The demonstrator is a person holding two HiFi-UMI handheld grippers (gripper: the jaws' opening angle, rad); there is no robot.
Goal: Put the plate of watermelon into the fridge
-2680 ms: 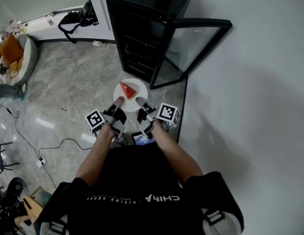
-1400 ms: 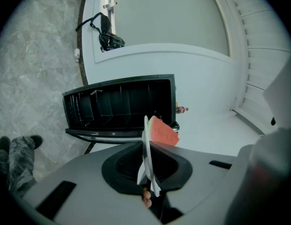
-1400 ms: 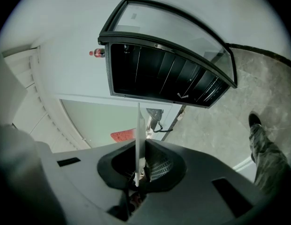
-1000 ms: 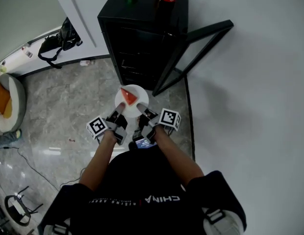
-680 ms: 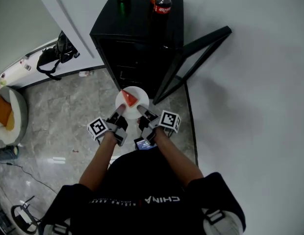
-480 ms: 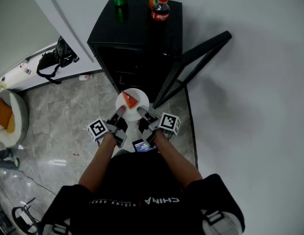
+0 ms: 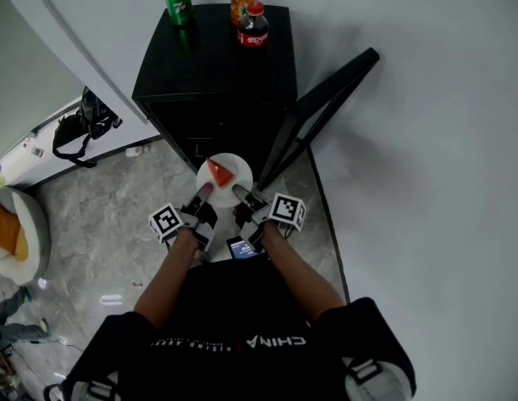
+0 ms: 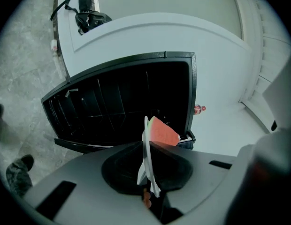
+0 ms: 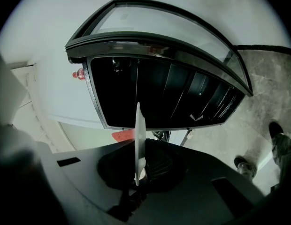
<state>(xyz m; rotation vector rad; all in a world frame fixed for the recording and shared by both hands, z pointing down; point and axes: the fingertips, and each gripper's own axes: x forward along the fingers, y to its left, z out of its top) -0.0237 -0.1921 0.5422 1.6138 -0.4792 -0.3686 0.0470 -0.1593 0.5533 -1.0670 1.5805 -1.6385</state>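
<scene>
Soft, even indoor light, fairly bright. The fridge (image 7: 217, 82) ahead of the left hand-held gripper (image 7: 204, 192) is black inside, its detail lost. Its door (image 7: 322, 98) throws a faint shadow on the wall (image 7: 426, 140). Both gripper views bulge, darken to black corners, and blur the near housings.

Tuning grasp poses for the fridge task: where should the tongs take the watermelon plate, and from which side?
By the thin rim of the plate, from the near side: left tongs and right tongs each pinch a near edge, either side of the watermelon wedge. The rim is flat and bare; two holds should keep it level.
</scene>
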